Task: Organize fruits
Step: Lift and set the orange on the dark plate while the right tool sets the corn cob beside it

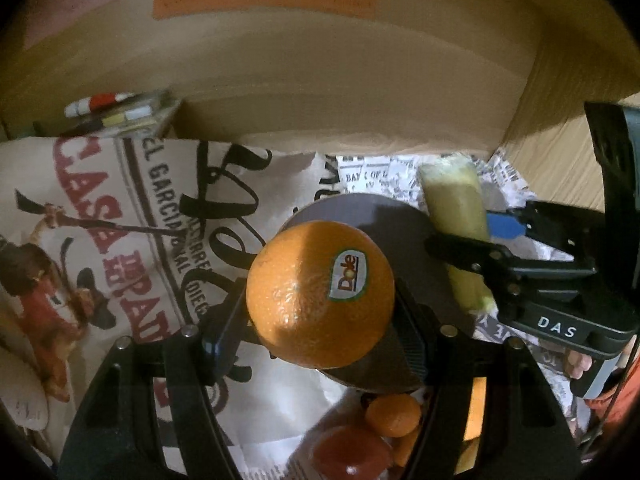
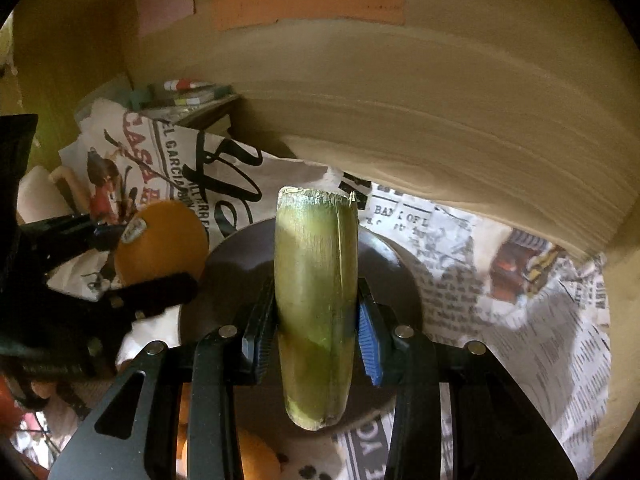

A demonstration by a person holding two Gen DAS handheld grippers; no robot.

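Note:
My left gripper [image 1: 320,332] is shut on a large orange [image 1: 320,294] with a Dole sticker and holds it over the near edge of a grey round plate [image 1: 384,216]. The orange also shows in the right wrist view [image 2: 164,240]. My right gripper [image 2: 316,328] is shut on a yellow-green husked corn piece [image 2: 316,288] and holds it above the same plate [image 2: 240,256]. In the left wrist view the corn [image 1: 460,224] and the right gripper [image 1: 472,256] sit at the plate's right side.
Printed newspaper sheets [image 1: 120,240] cover the surface [image 2: 520,300]. A wooden wall [image 1: 320,80] closes the back and right. A small orange [image 1: 394,414] and a red fruit [image 1: 352,454] lie below the left gripper. Small items [image 1: 120,112] sit at the back left.

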